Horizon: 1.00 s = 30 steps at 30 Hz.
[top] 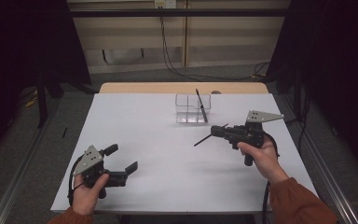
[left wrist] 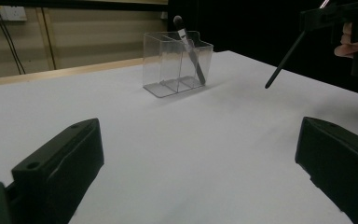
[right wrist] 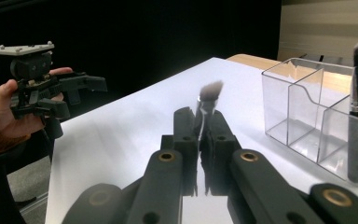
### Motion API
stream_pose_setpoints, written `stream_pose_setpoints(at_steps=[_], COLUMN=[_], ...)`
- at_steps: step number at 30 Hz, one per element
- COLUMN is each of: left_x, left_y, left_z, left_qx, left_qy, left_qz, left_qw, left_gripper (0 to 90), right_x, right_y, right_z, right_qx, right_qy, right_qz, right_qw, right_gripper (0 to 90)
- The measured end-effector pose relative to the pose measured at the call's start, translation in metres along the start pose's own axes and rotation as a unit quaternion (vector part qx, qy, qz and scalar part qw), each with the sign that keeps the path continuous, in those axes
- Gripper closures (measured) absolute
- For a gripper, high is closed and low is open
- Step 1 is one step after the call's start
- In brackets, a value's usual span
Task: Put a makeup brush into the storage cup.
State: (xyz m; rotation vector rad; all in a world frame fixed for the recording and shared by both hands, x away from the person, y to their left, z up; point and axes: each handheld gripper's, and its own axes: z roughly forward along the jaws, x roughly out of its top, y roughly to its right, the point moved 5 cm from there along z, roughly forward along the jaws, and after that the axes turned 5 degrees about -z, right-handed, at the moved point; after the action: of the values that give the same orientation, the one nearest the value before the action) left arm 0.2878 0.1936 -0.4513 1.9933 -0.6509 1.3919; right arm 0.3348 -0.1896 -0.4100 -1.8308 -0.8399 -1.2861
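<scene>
- Well, the white desk holds a clear box with one brush standing inside.
- Left gripper is spread wide, holding nothing.
- Right gripper pinches a second brush above the desk, near the box.

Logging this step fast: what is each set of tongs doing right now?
Left tongs: open, holding nothing.
Right tongs: closed on a makeup brush, held above the table.
</scene>
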Motion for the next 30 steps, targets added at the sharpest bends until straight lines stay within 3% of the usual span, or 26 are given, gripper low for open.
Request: stream_pose_setpoints(at_steps=[2,6,12,17,30], left_x=[-0.002,-0.003,-0.005,-0.005,-0.009], left_y=[-0.002,-0.006,-0.01,-0.007,-0.005], left_z=[-0.003,-0.009,-0.012,-0.011,-0.008], left_qx=[-0.001,0.021,0.027,0.024,0.015], left_qy=[-0.007,-0.003,0.001,0.001,-0.011], left_qz=[-0.003,0.004,0.004,0.016,0.012], left_qw=[1.0,0.9998,0.9996,0.9996,0.9998], left_gripper=[1.1,1.7,1.8,1.8,2.0], right_x=[0.0,0.005,0.018,0.027,0.048], right_y=[0.002,0.009,0.022,0.031,0.054], right_z=[0.0,-0.004,-0.008,-0.009,-0.005], right_qx=[-0.005,-0.015,-0.034,-0.044,-0.082], right_qy=[-0.007,-0.005,-0.004,-0.009,-0.017], right_qz=[-0.004,-0.007,-0.006,-0.01,-0.031], right_qw=[1.0,0.9998,0.9994,0.9989,0.996], right_gripper=[86.3,86.2,86.2,86.2,86.2])
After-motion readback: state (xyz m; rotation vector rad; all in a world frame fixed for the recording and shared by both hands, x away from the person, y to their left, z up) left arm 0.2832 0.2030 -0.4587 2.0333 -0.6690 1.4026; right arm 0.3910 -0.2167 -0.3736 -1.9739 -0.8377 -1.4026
